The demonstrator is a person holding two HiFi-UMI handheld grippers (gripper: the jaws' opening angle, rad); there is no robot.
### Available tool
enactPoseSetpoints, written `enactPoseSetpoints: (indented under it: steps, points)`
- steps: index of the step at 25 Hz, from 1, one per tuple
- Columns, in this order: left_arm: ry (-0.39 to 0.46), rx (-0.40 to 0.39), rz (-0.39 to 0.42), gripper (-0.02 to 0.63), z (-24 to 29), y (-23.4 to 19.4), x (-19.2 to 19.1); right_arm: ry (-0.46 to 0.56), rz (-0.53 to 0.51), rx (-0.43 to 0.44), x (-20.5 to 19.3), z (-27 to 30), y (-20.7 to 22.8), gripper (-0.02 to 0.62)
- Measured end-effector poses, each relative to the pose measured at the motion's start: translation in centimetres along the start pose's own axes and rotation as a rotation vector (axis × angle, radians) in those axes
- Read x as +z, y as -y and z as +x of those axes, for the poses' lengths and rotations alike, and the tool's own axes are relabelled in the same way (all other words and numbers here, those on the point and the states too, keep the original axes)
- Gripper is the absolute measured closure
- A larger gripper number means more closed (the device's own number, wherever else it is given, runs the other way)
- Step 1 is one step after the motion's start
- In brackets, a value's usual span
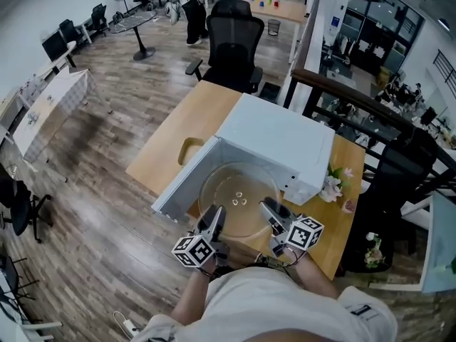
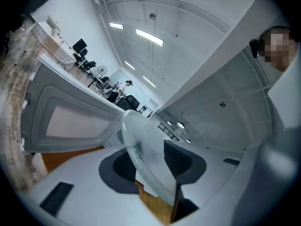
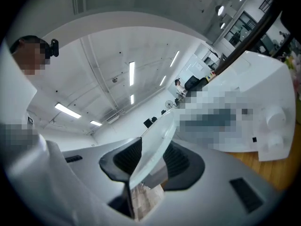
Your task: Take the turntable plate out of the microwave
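Round clear glass turntable plate (image 1: 239,194) held at the mouth of the white box-shaped microwave (image 1: 281,137).
The 2 tools grip its near rim: the left gripper (image 1: 216,219) and the right gripper (image 1: 269,212) are each clamped on the glass edge. The plate sits roughly level over the light wooden table (image 1: 178,134), just beside the open white microwave door (image 1: 182,184).
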State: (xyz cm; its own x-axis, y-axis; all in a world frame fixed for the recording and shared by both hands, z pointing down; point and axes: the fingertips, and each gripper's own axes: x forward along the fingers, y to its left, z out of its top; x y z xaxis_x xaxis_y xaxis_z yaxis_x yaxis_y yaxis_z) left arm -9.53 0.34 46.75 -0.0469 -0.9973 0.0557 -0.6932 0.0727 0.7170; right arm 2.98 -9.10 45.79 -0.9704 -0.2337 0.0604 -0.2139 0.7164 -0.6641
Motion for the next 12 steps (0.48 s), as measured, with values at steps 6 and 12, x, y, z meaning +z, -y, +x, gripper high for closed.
enactPoseSetpoints:
  steps: [6, 12]
  points:
    - [0.033, -0.012, 0.032, 0.434, 0.4, 1.9, 1.6, 0.033, -0.013, 0.047, 2.3, -0.1, -1.1, 0.449]
    - [0.049, -0.014, 0.059, 0.434, 0.6, 2.9, 2.1, 0.048, -0.016, 0.067, 3.1, -0.3, -1.4, 0.449]
